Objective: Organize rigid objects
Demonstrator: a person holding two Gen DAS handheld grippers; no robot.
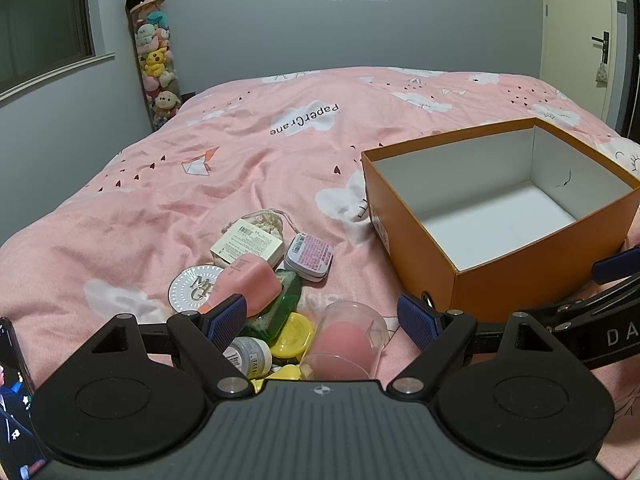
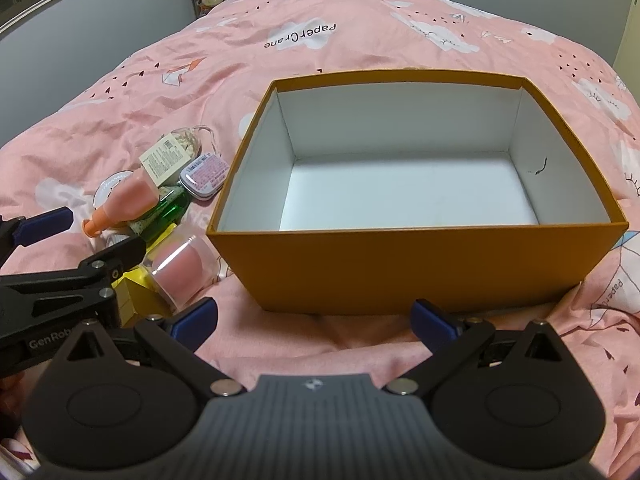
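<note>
An empty orange box [image 1: 520, 280] [image 2: 420, 264] with a white inside stands open on the pink bed. Left of it lies a pile: a pink tube [image 1: 248, 280] [image 2: 128, 198], a green bottle [image 1: 280, 308] [image 2: 166, 210], a clear cup holding a pink sponge [image 1: 344, 340] [image 2: 180, 266], a yellow lid [image 1: 294, 334], a small tin [image 1: 309, 257] [image 2: 205, 175], a white carton [image 1: 248, 245] [image 2: 164, 160] and a round silver compact [image 1: 192, 288]. My left gripper [image 1: 322, 322] is open, low over the pile, the cup between its fingers. My right gripper [image 2: 314, 320] is open and empty in front of the box.
The pink quilt [image 1: 240, 168] covers the whole bed. A tall tube of plush toys [image 1: 154, 64] stands at the far left corner by the wall. A phone [image 1: 14, 400] lies at the left edge. A door [image 1: 576, 40] is at the far right.
</note>
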